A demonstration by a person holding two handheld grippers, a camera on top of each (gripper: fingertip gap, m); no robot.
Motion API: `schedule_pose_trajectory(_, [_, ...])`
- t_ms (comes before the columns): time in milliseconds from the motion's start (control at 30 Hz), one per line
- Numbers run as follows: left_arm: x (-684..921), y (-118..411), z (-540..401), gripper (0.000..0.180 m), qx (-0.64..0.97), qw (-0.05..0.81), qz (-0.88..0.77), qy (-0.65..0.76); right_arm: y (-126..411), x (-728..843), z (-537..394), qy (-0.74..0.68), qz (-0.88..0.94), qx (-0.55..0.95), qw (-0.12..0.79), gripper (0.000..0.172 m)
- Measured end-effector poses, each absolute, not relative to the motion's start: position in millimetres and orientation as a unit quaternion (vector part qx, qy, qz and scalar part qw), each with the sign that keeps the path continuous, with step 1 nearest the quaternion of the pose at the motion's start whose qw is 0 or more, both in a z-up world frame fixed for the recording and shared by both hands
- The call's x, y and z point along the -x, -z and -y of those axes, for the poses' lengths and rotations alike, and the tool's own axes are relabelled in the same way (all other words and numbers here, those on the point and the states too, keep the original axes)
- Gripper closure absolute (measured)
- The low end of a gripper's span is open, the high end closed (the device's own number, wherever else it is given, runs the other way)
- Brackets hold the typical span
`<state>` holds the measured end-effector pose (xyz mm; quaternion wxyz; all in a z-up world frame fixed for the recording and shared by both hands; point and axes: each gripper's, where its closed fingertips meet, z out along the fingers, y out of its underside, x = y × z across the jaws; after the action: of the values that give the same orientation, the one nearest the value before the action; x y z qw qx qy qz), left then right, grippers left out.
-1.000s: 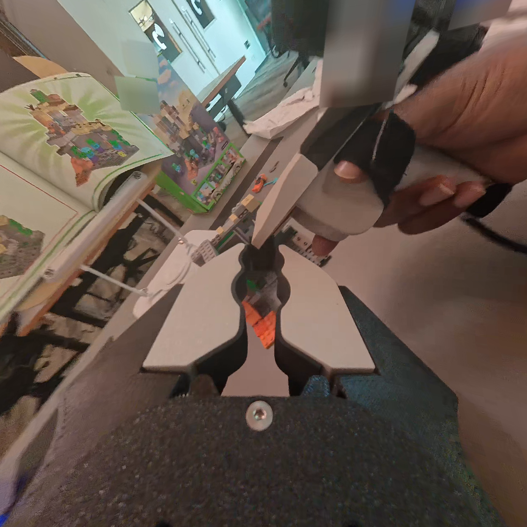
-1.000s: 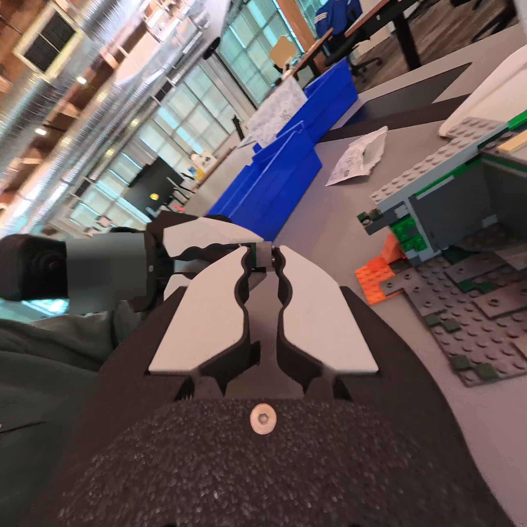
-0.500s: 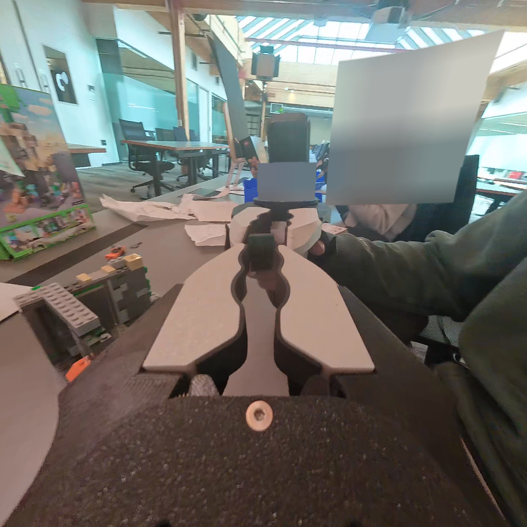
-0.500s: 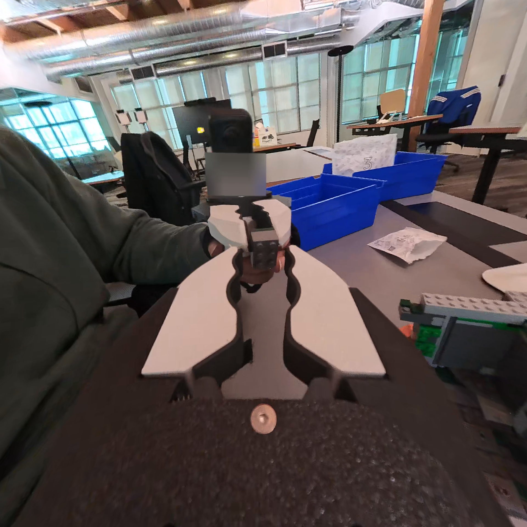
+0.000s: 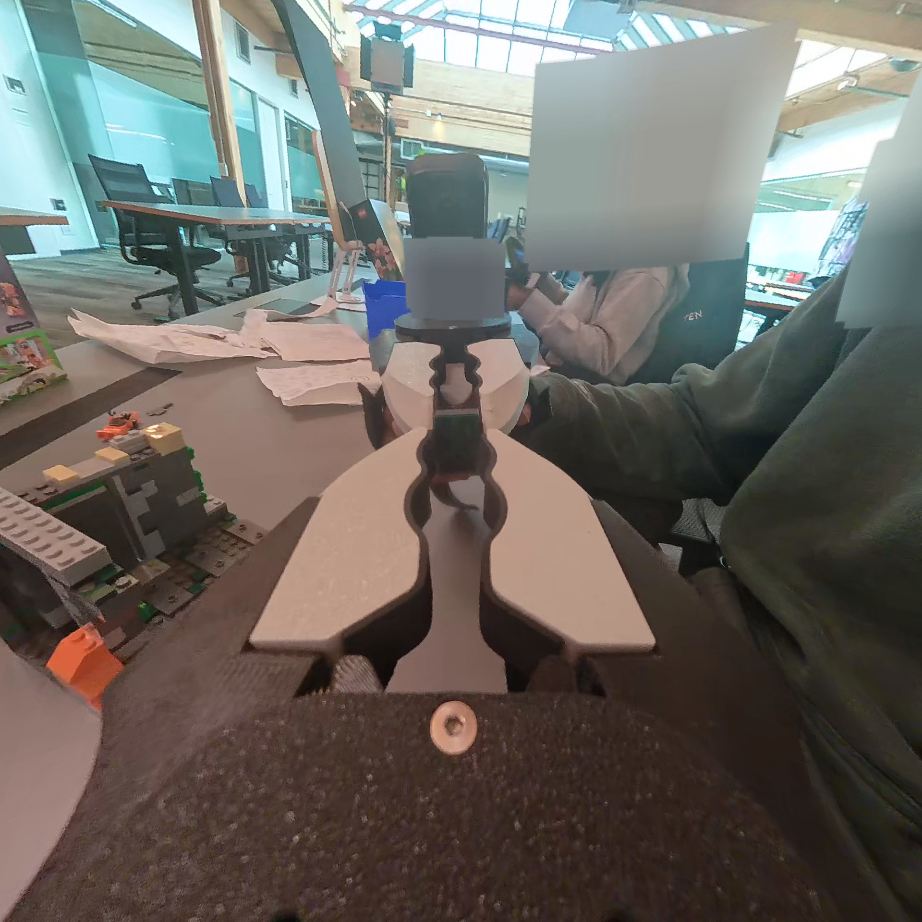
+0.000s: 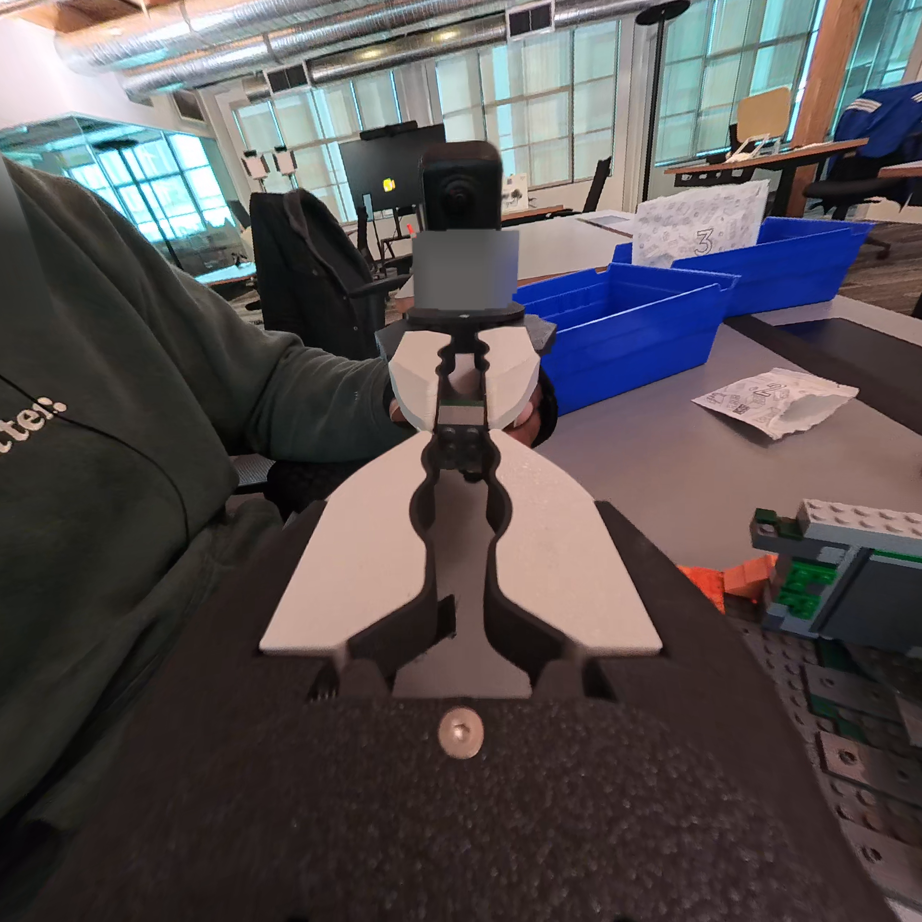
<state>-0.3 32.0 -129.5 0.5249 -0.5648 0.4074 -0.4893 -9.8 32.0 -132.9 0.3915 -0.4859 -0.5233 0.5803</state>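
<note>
Both hand-held grippers, left (image 5: 456,439) and right (image 6: 461,444), meet tip to tip above the grey surface (image 6: 648,464), each clamped on one small dark studded brick stack (image 6: 461,424) between them.

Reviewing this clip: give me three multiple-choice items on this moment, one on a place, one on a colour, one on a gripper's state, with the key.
1. Where do the bins stand?
A. on the grey table
B. on the floor
C. on a chair

2. What colour are they?
A. red
B. blue
C. yellow

3. How do the two grippers stand?
A. far apart
B. both wide open
C. tip to tip, both shut on one small brick stack

Key: 1 A, they rest on the table. 2 B, plainly blue. 3 C, the left gripper and right gripper both clamp the brick stack.
</note>
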Motion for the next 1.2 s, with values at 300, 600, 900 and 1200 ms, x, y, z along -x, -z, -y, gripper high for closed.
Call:
schedule_pose_trajectory(300, [2, 142, -27, 0.164, 0.578, 0.488, -0.437, 0.486, 144, 11, -26, -0.561, 0.549, 0.487, 0.384, 0.156])
schedule_pose_trajectory(600, [4, 145, -27, 0.158, 0.577, 0.481, -0.431, 0.5, 156, 13, -27, -0.537, 0.565, 0.509, 0.367, 0.156])
schedule_pose_trajectory(900, [2, 147, -25, 0.164, 0.577, 0.477, -0.442, 0.493, 156, 16, -22, -0.54, 0.569, 0.5, 0.367, 0.156])
schedule_pose_trajectory(1200, [3, 138, -25, 0.164, 0.566, 0.489, -0.424, 0.51, 155, 25, -22, -0.5, 0.574, 0.503, 0.41, 0.155])
